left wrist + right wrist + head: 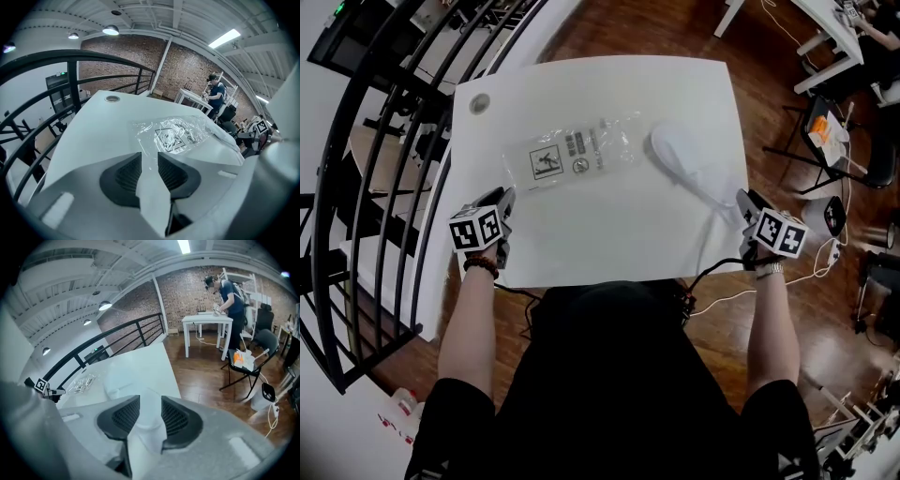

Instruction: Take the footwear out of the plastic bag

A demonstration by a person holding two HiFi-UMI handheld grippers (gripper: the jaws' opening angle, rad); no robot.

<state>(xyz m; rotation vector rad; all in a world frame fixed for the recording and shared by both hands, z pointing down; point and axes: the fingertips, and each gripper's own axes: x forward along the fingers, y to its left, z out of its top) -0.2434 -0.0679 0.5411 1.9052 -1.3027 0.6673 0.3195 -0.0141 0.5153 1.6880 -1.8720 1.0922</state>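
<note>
A clear plastic bag [578, 155] with printed labels lies flat and empty on the white table [600, 239]. To its right lies a white slipper [686, 161], outside the bag. My left gripper [508, 199] sits at the bag's near left corner. In the left gripper view its jaws [149, 161] stand apart and the bag [176, 136] reaches to their tips without being pinched. My right gripper [743, 202] is at the slipper's near end. In the right gripper view that end of the slipper [119, 380] lies between the parted jaws [150, 408].
A black metal railing [384, 141] runs along the table's left side. A round cap [479, 104] sits in the table's far left corner. At the right stand a chair [834, 141] holding orange things and a cable [811, 272] on the wooden floor. A person [229, 301] works at another white table.
</note>
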